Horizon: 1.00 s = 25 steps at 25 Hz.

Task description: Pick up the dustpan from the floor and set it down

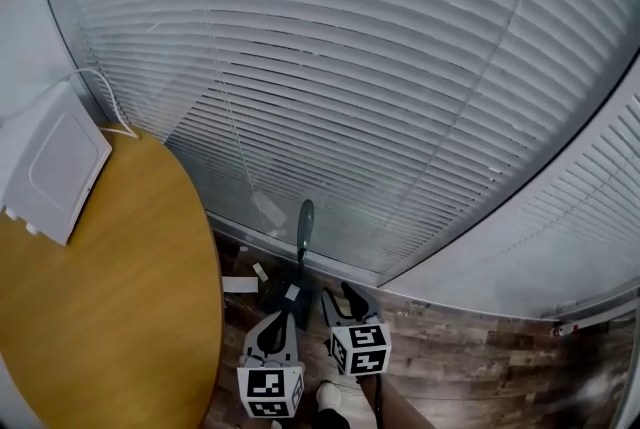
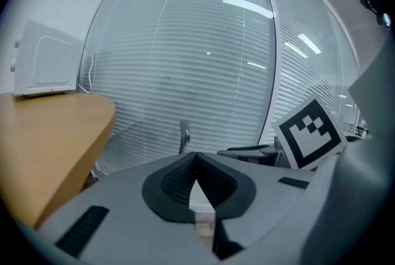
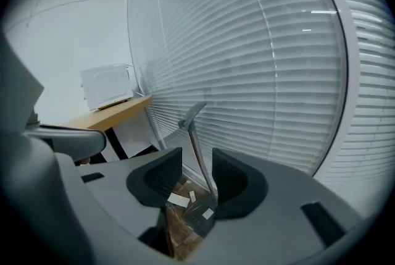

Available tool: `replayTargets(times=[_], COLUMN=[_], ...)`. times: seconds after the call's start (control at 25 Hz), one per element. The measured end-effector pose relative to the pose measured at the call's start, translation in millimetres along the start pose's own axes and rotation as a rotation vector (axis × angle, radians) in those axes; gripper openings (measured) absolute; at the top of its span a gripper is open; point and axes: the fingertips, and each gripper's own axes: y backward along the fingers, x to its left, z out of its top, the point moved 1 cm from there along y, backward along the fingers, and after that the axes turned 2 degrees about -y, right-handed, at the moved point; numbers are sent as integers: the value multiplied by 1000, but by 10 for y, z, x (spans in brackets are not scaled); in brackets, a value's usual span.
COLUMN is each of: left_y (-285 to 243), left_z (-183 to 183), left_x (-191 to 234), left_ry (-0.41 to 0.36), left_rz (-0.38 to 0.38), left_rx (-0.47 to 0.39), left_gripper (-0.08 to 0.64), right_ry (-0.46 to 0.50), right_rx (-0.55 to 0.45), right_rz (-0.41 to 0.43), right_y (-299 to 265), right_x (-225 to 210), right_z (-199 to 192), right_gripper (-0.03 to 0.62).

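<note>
The long-handled dustpan (image 1: 303, 232) stood on the plank floor (image 1: 480, 357) at the foot of the closed white blinds (image 1: 400, 97), its pan down and its handle rising upright against the slats. Both hand-held grippers hung just in front of it. The left gripper (image 1: 281, 322) had its jaws brought together at the tips with nothing between them, and the dustpan's handle (image 2: 183, 136) showed beyond them. The right gripper (image 1: 350, 294), beside it, held its jaws wide apart. In the right gripper view the handle (image 3: 196, 146) lined up with the gap, and neither jaw pressed on it. Scraps of white paper (image 1: 240, 284) lay on the floor next to the pan. To the left, a round wooden worktop (image 1: 120, 297) carried a flat white box (image 1: 55, 162) with a cable running from it.
</note>
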Motion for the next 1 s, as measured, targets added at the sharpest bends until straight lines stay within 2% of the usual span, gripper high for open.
replayTargets(times=[0.28,0.48,0.72,1.0], left_y=[466,811,1228,1601], left_z=[554,1018,1406,1785], left_x=[-164,-216,-375,-524], left_ry=[-10,-25,-70,-95], left_rz=[-18,-32,-77,-114], left_rx=[-67,-123,-164,-216], left_gripper=[17,17,17,17], right_ry=[-23,-49,-45,-30], right_rx=[-56,-114,-197,-253], right_rz=[-50,-108,-111,-127], right_y=[779,1306,1933,2435], right_x=[115,193,336,515], right_z=[398,699,1141,1476], right_gripper=[159,109,76,38])
